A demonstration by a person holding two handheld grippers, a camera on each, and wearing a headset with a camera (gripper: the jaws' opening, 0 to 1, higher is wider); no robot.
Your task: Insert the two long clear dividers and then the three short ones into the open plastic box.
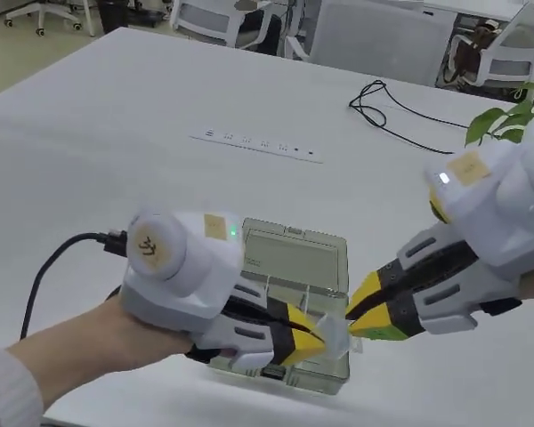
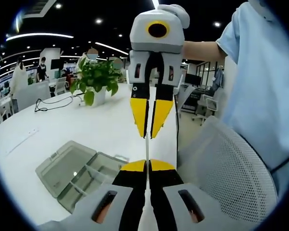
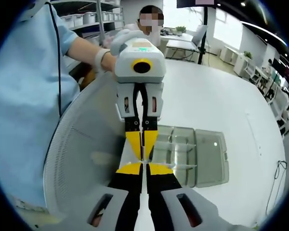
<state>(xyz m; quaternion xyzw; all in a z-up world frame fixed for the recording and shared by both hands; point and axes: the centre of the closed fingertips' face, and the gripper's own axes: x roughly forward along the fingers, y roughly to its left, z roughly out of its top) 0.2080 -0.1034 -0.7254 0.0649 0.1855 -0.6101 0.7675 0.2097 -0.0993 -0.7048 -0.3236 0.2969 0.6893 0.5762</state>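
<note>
What I can't make out at the box

In the head view my left hand-held gripper (image 1: 313, 342) covers the near half of the plastic box (image 1: 294, 253). The clear divider (image 1: 335, 331), pinched by it and my right hand-held gripper (image 1: 360, 318), is a blurred smear. The right one runs off the frame's right edge.

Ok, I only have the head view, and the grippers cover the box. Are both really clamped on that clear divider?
Observer: Yes. In the left gripper view the left gripper is shut on the divider, seen edge-on, and the right gripper pinches its far end.
Operator: Anything in the box yet?
Observer: The right gripper view shows the box with fitted dividers standing inside. I can't count them reliably.
</note>
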